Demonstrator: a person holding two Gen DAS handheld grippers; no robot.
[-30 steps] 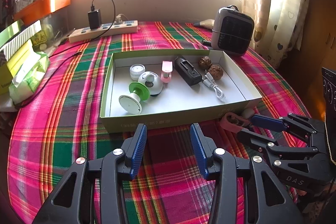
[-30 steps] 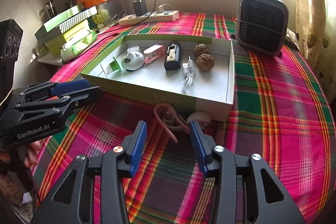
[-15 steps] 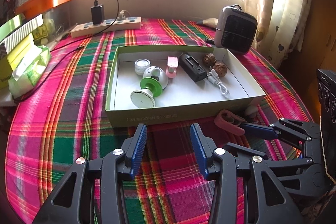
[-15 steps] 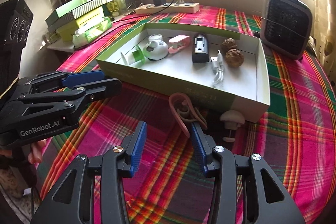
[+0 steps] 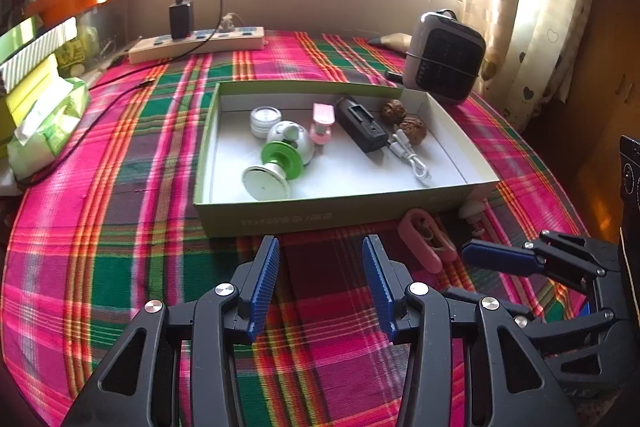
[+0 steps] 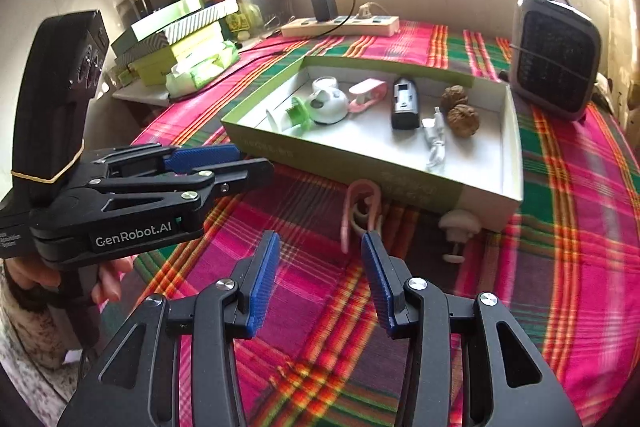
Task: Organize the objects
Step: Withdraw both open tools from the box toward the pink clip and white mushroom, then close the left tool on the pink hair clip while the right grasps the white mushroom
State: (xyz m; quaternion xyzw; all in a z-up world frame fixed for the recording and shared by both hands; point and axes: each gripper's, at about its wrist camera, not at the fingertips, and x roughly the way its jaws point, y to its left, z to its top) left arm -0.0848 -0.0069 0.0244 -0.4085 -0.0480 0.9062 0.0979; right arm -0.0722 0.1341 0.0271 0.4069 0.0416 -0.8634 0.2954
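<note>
Left gripper (image 5: 320, 259): lower centre of its own view, jaws parted, nothing between the blue pads, angled downward. In the right wrist view it occupies the left of the frame, a hand (image 6: 80, 279) at the lower left apparently wrapped around its handle.

Right gripper (image 6: 320, 255): lower centre, jaws parted, empty.

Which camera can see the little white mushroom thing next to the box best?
The right wrist view: the white mushroom-shaped piece lies in full sight on the cloth beside the box. In the left wrist view only its cap peeks out past the box corner.
</note>
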